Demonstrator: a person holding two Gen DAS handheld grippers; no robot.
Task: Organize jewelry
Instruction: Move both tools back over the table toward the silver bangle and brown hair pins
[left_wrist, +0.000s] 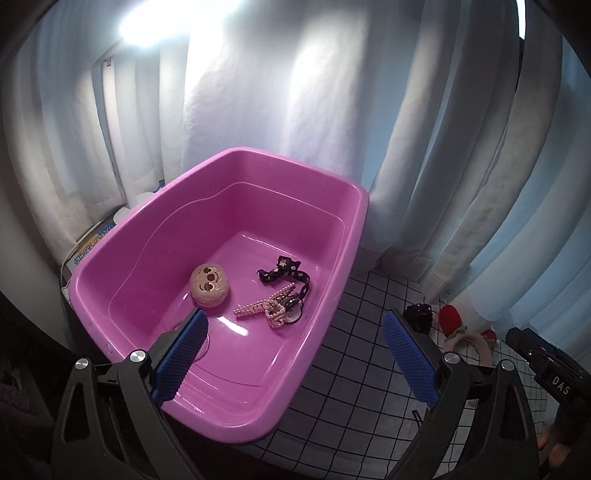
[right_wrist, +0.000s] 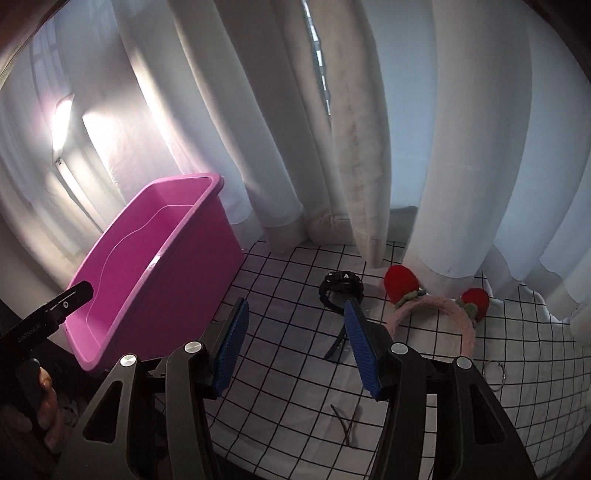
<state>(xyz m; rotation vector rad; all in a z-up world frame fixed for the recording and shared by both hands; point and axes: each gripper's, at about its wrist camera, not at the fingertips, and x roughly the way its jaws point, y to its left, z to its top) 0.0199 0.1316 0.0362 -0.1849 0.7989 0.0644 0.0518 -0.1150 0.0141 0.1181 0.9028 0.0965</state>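
A pink plastic tub stands on a checked cloth; it also shows in the right wrist view. Inside lie a round beige sloth-face puff, a black patterned ribbon tie and a pearl hair clip. My left gripper is open and empty above the tub's near end. My right gripper is open and empty over the cloth. Just beyond its right finger lies a black headband. A pink fuzzy headband with red strawberries lies to the right, and a thin metal ring nearer.
White curtains hang close behind the tub and the cloth. A dark hair pin lies on the checked cloth near the front edge. A printed box sits behind the tub on the left.
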